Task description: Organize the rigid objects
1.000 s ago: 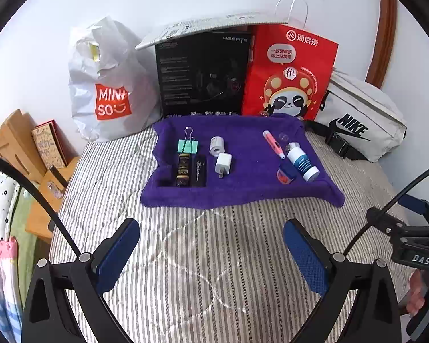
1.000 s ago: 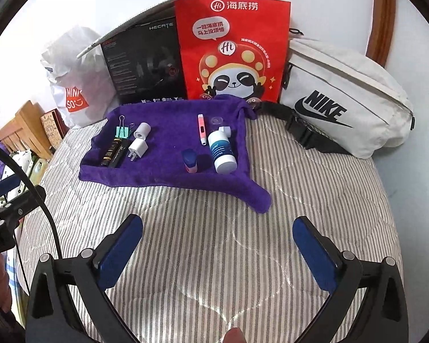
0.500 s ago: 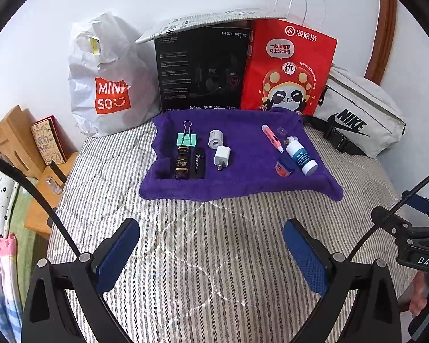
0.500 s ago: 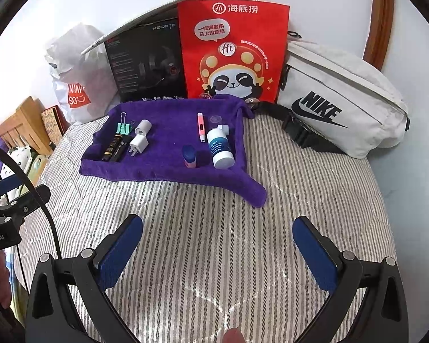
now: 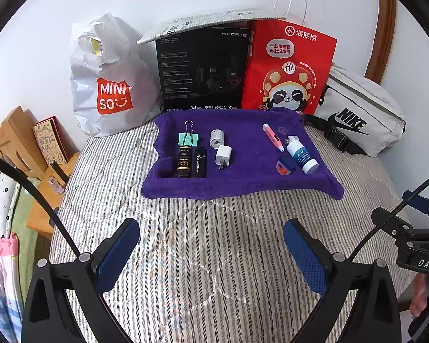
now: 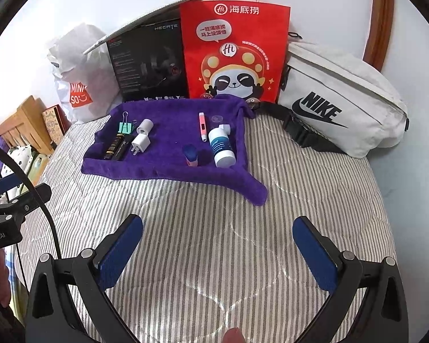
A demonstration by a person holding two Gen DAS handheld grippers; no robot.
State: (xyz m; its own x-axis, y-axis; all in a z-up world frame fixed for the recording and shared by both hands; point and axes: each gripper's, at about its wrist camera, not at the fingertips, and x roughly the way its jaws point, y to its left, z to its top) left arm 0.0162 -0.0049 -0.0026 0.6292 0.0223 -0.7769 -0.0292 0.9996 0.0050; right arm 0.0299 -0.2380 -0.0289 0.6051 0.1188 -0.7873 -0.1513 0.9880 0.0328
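Your left claw [image 5: 211, 254] and right claw [image 6: 217, 254] gape empty short of the purple towel [image 5: 243, 177], its small items grouped at either end.

A towel [image 5: 243, 177] lies on the bed [image 5: 214, 257] at 12 o'clock. On it, at 11, a binder clip [image 5: 189, 138] sits behind two tubes [image 5: 190, 162], with a charger [image 5: 223, 155] just beside them. At 1, a pen [image 5: 273, 137] lies behind a bottle [image 5: 302, 157]. Behind the towel stand a box [image 5: 201, 71] and bags [image 5: 290, 71].
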